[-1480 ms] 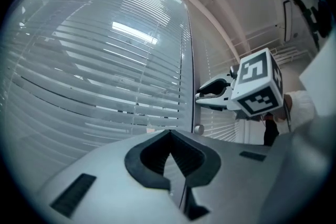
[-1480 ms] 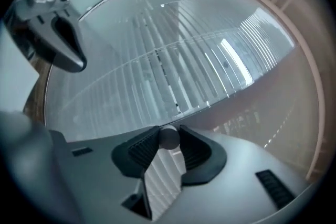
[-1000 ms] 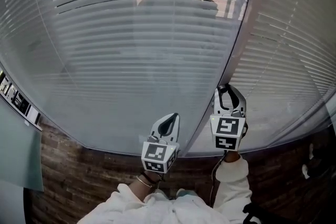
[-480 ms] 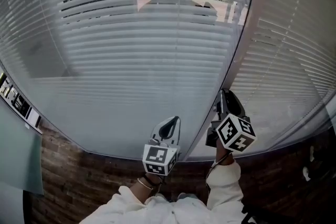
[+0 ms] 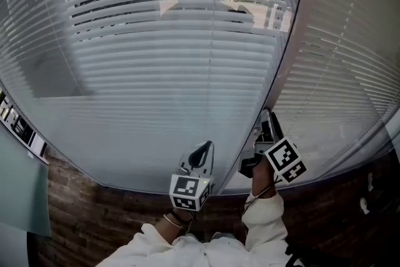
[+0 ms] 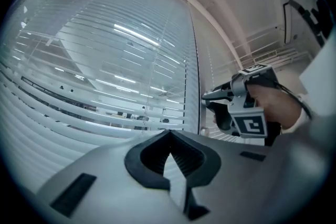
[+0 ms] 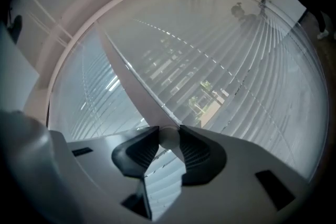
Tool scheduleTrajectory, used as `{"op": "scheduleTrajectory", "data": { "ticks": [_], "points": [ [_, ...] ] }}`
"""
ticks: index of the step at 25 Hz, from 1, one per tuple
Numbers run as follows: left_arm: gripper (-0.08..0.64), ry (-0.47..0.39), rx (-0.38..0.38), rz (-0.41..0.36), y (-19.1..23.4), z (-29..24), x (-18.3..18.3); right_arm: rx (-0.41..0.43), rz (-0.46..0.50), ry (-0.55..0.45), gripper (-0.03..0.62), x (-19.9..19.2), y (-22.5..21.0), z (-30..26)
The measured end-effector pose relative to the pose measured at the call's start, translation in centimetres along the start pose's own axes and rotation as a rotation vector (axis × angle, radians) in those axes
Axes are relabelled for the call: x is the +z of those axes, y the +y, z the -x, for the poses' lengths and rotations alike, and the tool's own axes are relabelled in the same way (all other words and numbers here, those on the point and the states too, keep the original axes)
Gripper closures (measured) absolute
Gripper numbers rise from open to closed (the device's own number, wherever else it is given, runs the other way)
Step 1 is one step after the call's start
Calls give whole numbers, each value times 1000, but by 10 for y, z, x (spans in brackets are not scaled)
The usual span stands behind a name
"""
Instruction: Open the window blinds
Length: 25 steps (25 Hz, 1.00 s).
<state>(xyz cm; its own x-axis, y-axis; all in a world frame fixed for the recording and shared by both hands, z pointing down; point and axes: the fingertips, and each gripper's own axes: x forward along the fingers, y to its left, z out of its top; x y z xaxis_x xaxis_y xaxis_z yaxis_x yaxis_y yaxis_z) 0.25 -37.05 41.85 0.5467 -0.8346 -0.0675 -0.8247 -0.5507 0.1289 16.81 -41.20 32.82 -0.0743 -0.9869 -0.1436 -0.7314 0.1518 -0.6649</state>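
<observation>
Status: the white horizontal-slat window blinds (image 5: pixel 156 84) covered the glass straight ahead of the person, slats running side to side. The top band was tilted enough to show outdoors through the gaps. The lower slats read as a solid grey sheet, so I'd call it partly open, more wand twist needed. The pale round tilt wand (image 7: pixel 131 86) hung by the blind's right edge, long axis running up along the frame. The right gripper (image 7: pixel 169 139) was clamped on its lower end. The left gripper (image 6: pixel 168 147) sat near, to its left, jaws together, empty.
</observation>
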Motion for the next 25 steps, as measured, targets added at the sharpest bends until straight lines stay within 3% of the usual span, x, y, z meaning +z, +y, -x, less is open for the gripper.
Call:
{"op": "scheduleTrajectory", "data": {
  "ticks": [17,25],
  "points": [
    [563,-1,-6,-18,10,-1,3,5,-543,-64,460,0,-6,0],
    [563,8,-7,-9,7,-3,-4,16,-656,-81,460,-6,-12,2]
  ]
}}
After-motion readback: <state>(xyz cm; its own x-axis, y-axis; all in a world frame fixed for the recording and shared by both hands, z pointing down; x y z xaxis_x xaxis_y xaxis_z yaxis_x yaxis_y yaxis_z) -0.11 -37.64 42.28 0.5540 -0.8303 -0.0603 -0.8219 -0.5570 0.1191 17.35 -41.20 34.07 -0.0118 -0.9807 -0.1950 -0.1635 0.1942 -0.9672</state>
